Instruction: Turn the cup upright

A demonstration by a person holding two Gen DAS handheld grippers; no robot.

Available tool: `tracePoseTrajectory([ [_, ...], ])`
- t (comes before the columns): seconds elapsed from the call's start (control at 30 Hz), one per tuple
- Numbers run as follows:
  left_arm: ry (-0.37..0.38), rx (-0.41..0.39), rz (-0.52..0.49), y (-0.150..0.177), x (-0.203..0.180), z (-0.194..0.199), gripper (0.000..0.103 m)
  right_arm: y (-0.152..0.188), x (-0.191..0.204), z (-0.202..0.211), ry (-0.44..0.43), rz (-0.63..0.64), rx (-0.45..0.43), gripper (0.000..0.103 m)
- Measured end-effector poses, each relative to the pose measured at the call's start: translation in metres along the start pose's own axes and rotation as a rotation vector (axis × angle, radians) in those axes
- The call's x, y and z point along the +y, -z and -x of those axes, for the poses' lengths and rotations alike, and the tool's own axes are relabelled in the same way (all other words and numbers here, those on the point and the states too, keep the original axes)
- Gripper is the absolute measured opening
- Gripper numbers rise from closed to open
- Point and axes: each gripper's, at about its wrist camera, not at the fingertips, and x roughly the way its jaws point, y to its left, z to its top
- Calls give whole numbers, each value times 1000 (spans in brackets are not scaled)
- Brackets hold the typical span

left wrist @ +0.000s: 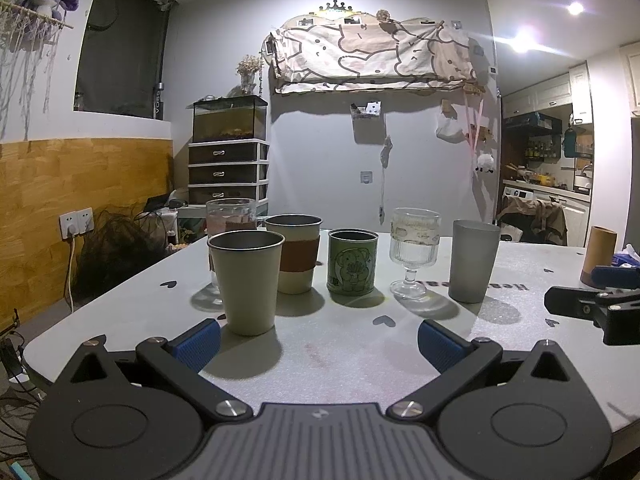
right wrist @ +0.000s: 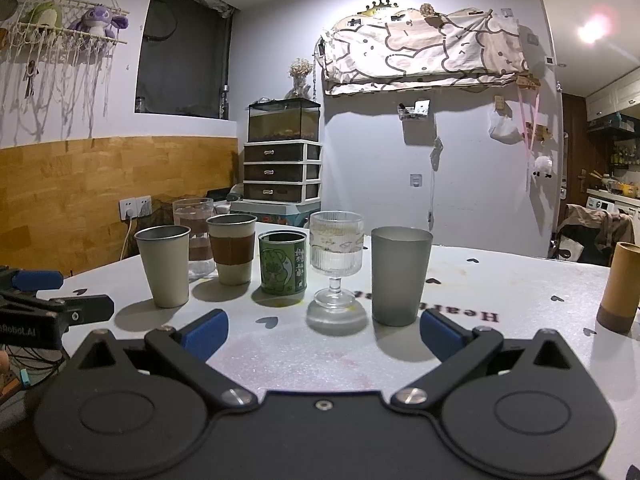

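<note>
Both grippers hung low over the near edge of the counter [right wrist: 500, 280], and neither held anything. The left gripper [left wrist: 318, 342] had its blue fingers [left wrist: 198, 342] spread wide, pointed toward the cream metal cup [left wrist: 246, 282] just ahead of its left finger. The right gripper [right wrist: 324, 336] was likewise spread wide, facing the ribbed stemmed glass [right wrist: 336, 268] and the frosted grey tumbler [right wrist: 400, 276].

What struck me was that every cup in the row stood mouth-up already: the cream one, the cup with the brown sleeve [left wrist: 296, 258], the green printed cup [left wrist: 352, 260], the glass, the tumbler, and a clear glass [left wrist: 230, 216] behind. A brown cylinder [right wrist: 622, 286] stood well apart at the right; whether its top was open or closed I could not tell, so it might have been the one still inverted.

I judged the flipping either finished or down to that last piece. The next move, if any, called for the right gripper to swing toward the cylinder, close on its side, lift and turn it over; otherwise, simply to back away without clipping the near cups.
</note>
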Motion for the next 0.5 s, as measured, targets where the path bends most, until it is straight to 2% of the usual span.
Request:
tracePoseTrajectory([
  [0.5,-6,1,1,-1,1,0,103,-1,0,0,-2,4,0,103],
])
